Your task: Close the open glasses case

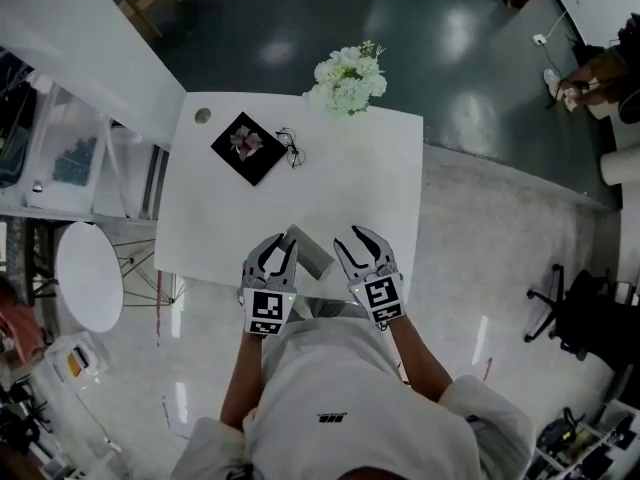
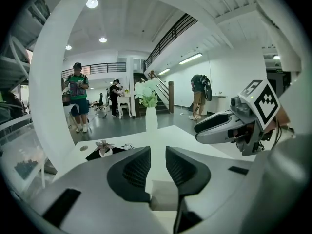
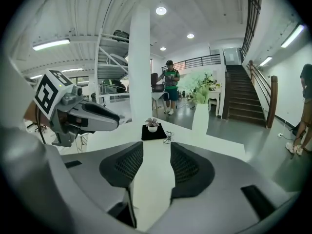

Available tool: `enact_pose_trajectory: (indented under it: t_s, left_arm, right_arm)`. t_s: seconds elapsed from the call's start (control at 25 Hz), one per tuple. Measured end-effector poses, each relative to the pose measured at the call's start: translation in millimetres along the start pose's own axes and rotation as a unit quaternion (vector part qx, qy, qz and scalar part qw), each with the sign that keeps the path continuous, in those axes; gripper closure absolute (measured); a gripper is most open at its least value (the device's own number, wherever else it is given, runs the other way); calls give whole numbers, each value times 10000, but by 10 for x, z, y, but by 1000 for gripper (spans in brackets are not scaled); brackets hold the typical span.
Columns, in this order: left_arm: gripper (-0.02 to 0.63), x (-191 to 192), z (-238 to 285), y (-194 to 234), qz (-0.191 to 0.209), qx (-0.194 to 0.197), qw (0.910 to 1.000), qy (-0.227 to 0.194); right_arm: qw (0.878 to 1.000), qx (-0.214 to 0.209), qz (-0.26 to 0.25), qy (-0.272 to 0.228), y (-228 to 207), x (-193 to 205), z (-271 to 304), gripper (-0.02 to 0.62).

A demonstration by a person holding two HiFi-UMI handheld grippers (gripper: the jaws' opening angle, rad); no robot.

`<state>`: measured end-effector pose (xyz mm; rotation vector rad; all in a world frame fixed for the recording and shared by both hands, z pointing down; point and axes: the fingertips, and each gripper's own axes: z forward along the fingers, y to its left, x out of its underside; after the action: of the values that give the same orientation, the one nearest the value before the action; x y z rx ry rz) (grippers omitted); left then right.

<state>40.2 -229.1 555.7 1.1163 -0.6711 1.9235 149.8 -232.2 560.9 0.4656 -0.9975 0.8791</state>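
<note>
The grey glasses case (image 1: pixel 312 254) lies near the table's front edge, between my two grippers and closer to the left one. I cannot tell from above how far its lid stands open. My left gripper (image 1: pixel 278 252) is open right beside the case's left end. In the left gripper view, a pale part of the case (image 2: pixel 164 195) shows low between the parted jaws of the left gripper (image 2: pixel 157 165). My right gripper (image 1: pixel 358 244) is open just right of the case, not touching it. Only bare table shows between the right gripper (image 3: pixel 152 163) jaws.
A white vase of flowers (image 1: pixel 348 78) stands at the table's far edge. A black mat with a small potted plant (image 1: pixel 248 146) lies at the far left, with a pair of glasses (image 1: pixel 291 146) beside it. The white table (image 1: pixel 360 188) is surrounded by open floor; people stand far off.
</note>
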Motion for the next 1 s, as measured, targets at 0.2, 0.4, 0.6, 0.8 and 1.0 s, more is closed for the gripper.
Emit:
enact_pose_trajectory:
  t_s: [0.2,0.4,0.6,0.8,1.0]
  left_arm:
    - [499,221,132,-44,-180,13,9996,230]
    - [508,410,242,-118,-306,83,9986,432]
    - [511,560,350,-206,-289,234,9974,610]
    - [512,732,454,-314,-276,373,9958,791]
    - [514,902,542,-394,-274,467,9944,907]
  right_arm:
    - [9996,-198,-31,193,5,193,119,418]
    - [9988,-339,-34,344,8,365,210,419]
    - [9980,-411,-5,475,9,520,281,419]
    - [9973,-453,-19,582,-16,657,341,425]
    - [9961,-530,-32,710,-21,806,405,425]
